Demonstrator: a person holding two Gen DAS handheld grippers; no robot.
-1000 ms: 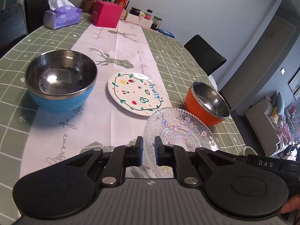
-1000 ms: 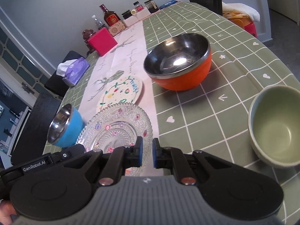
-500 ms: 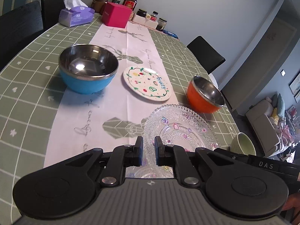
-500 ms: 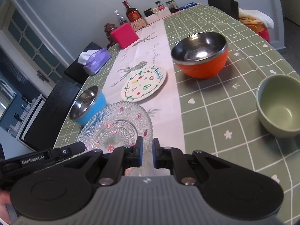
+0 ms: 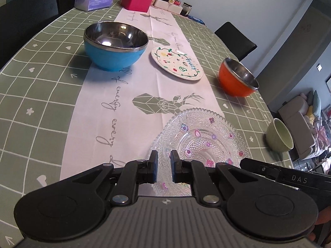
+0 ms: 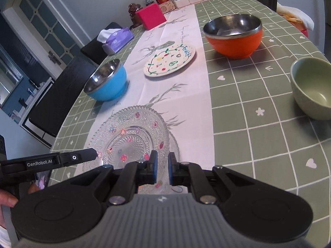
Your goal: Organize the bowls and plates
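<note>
While both hand-held grippers, left [image 5: 163, 166] and right [image 6: 161, 167], clench the near rim of the glass plate [image 5: 203, 142] low over the desk [image 5: 41, 103], keep it level and the grips matched; it probably belongs on the painted plate [image 5: 175, 64].

I'm in a home dining room: ahead of my jaws a clothed dining table [image 5: 51, 95], black chairs [image 5: 235, 37] around it, a sofa [image 5: 298, 119] off right.

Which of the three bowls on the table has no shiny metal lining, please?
The pale green bowl at the right edge of the table: it is matte green inside, while the blue bowl and orange bowl are steel-lined.
</note>
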